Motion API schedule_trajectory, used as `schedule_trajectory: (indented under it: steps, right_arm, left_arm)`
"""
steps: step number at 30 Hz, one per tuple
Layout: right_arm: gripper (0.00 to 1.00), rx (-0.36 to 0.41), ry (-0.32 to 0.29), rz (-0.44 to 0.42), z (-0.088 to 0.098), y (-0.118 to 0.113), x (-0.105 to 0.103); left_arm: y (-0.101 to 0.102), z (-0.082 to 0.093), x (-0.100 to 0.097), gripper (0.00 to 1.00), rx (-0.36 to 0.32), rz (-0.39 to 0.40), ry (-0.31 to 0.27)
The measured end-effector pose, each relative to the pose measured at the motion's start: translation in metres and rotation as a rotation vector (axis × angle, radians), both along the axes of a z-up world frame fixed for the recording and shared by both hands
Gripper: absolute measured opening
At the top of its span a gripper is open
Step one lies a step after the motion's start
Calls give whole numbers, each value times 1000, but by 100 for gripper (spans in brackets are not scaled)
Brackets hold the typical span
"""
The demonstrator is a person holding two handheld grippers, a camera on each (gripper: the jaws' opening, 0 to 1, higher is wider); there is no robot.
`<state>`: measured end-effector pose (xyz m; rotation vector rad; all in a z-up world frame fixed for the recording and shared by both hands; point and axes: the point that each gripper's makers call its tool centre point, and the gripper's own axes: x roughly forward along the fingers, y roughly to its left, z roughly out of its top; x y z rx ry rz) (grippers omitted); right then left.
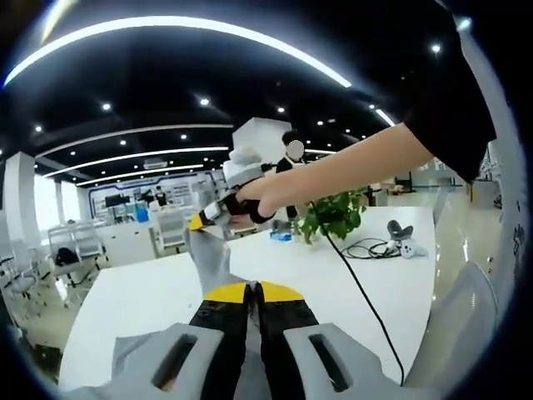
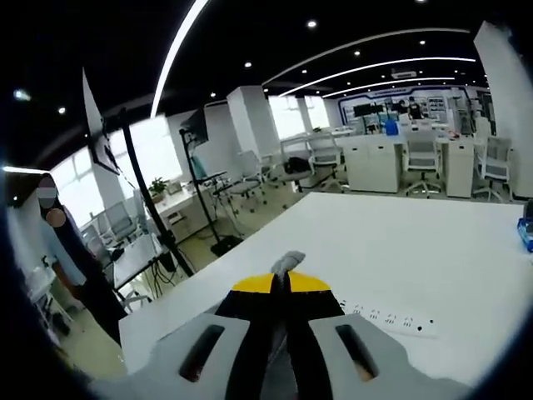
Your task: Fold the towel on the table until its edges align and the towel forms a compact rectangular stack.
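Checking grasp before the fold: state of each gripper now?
left gripper: jaws shut on the grey towel, lifted off the white table.
right gripper: jaws shut on the towel, a grey bit showing.

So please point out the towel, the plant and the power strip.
towel point(image 1: 210, 258), left gripper view, the grey stretch between both grippers.
plant point(image 1: 335, 213), left gripper view, the leaves.
power strip point(image 2: 391, 319), right gripper view, its top face.
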<state>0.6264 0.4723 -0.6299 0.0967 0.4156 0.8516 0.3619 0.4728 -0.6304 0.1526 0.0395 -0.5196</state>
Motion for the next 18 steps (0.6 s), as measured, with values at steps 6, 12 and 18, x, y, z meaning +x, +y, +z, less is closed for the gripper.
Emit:
schedule_trajectory:
  steps: [6, 12, 18]
  right_arm:
    - [1, -5, 8, 24, -5, 17, -3]
    - [1, -9, 11, 49, -9, 34, -4]
    - [1, -21, 20, 73, -20, 50, -8]
  left_arm:
    - [19, -7, -1, 3, -3, 44, 13]
    - [37, -16, 0, 3, -9, 88, 31]
    - [51, -27, -1, 3, -12, 124, 53]
